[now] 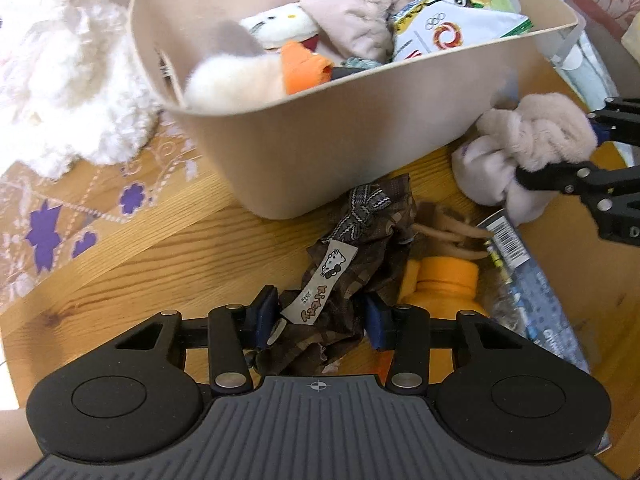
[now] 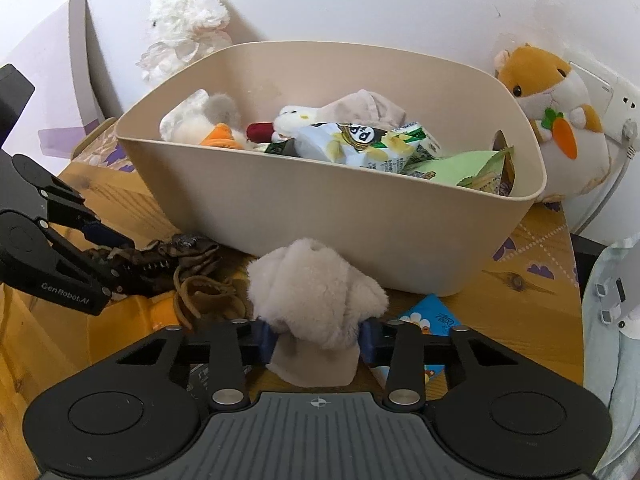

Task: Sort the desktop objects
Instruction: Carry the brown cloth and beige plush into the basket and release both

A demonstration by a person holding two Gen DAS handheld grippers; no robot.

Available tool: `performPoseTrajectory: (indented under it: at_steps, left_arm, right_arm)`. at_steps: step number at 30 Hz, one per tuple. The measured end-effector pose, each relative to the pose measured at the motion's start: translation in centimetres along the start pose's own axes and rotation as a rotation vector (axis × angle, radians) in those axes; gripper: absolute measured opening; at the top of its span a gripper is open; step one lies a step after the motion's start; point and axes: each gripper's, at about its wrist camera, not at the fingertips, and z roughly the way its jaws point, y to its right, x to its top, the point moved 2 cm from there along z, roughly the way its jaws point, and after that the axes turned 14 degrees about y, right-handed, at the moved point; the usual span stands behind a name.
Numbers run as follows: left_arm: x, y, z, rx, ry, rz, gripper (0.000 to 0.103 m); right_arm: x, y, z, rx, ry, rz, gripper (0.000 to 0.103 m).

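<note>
Left gripper (image 1: 320,320): black linkage arms, silver rivets, blue pads, ribbed grey base with crosshair mark at bottom centre. Right gripper (image 2: 320,338): same build. White "GenRobot.AI" lettering on black body, left edge of right-wrist view.

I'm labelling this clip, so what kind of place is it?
Probably a bedroom or child's room at home: a wooden desk against a wall, plush toys like the hamster, and a beige bin of toys and snacks.

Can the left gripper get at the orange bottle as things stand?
Probably not yet: the left gripper is occupied by brown fabric between its fingers, and fabric and cords drape over the orange bottle.
</note>
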Motion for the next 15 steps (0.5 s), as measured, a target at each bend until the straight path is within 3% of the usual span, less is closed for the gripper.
performPoseTrajectory:
  at_steps: [8,9,10,15]
  left_arm:
    - [-1.1,-1.2,-1.5,0.061,0.012,-0.023,0.045]
    - [-1.2,-1.4,-1.8,0.063,0.017,-0.031,0.045]
    - [-1.3,-1.7,-2.2,0.065,0.022,-0.038,0.045]
    - [-1.5,-2.7,-3.7,0.071,0.048,-0.051,0.045]
  right_arm:
    - [-0.1,-0.6,-1.1,-0.008,0.026,-0.040,0.026]
    - [-0.1,-0.6,-1.3,-0.006,0.032,-0.041,0.016]
    - [0.1,-0.6,-1.6,-0.002,0.039,-0.043,0.014]
    - [0.3,-0.5,-2.5,0.002,0.046,-0.065,0.012]
